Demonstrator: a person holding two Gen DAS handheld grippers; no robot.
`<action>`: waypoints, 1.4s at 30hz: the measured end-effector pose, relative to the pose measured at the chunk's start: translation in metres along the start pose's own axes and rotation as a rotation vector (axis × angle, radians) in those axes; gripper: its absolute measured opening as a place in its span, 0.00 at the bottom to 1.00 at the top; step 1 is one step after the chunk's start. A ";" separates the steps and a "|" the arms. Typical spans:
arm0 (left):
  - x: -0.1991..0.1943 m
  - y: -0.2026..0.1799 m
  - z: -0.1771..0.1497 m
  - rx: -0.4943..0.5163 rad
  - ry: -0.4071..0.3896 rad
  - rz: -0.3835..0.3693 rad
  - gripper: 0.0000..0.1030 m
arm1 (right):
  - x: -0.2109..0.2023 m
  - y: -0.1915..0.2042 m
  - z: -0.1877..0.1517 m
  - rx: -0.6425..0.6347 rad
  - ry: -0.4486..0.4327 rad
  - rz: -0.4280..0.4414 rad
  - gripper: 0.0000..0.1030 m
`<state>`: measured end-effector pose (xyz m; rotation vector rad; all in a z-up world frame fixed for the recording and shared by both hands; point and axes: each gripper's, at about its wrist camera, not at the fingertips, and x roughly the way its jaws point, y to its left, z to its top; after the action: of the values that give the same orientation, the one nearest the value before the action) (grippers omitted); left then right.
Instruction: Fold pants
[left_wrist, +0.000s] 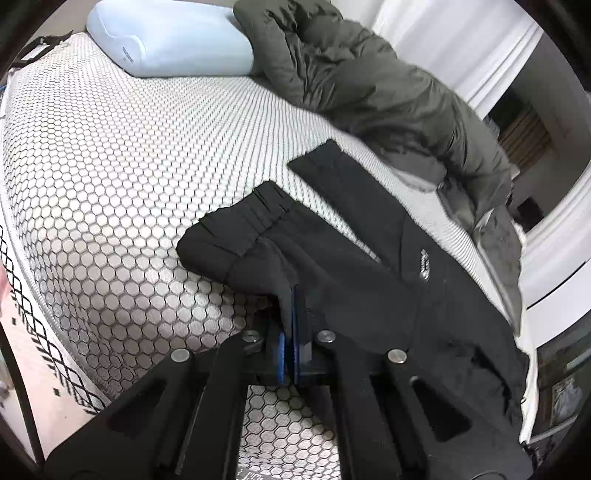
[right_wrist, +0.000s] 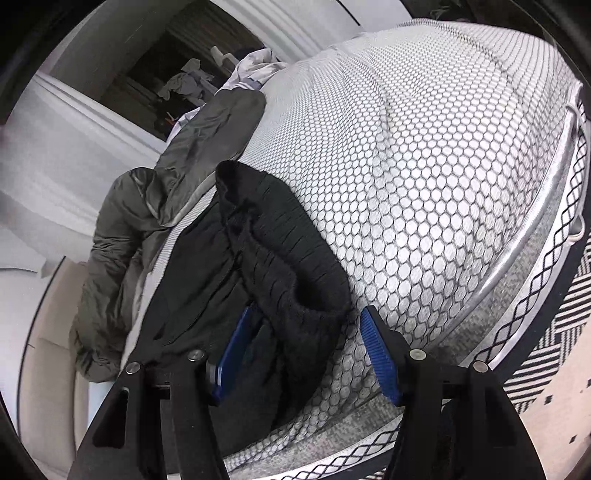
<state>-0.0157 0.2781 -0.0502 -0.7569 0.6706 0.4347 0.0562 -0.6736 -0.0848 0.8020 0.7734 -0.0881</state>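
Black pants (left_wrist: 351, 258) lie near mattress (left_wrist: 110, 184) side edge, waistband bunched. Our left gripper (left_wrist: 291, 332) pinches fabric fold, likely to lift and straighten. Our right gripper (right_wrist: 306, 354) spread wide, straddling waistband, ready to grab.

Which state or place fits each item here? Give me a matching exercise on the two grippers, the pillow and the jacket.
Items:
1. left gripper
2. right gripper
3. pillow
4. jacket

Descriptions:
A. pale blue, at the far end of the mattress
B. fingers wide open around the black pants' waistband
C. olive, crumpled along the mattress edge
D. fingers clamped on a fold of the pants

Pairs: 1-D, 2-B, 3-A, 4-C
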 end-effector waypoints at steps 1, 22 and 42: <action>-0.002 0.000 0.001 0.000 -0.008 -0.001 0.00 | -0.001 -0.001 -0.001 0.000 0.003 0.004 0.60; -0.043 -0.010 0.034 0.018 -0.081 -0.075 0.00 | -0.060 0.046 0.000 -0.098 -0.269 0.174 0.09; 0.168 -0.170 0.202 0.149 0.060 0.128 0.45 | 0.122 0.225 0.159 -0.195 -0.320 -0.243 0.53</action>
<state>0.2823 0.3377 0.0247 -0.5900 0.8015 0.4745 0.3175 -0.5972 0.0441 0.4904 0.5620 -0.3452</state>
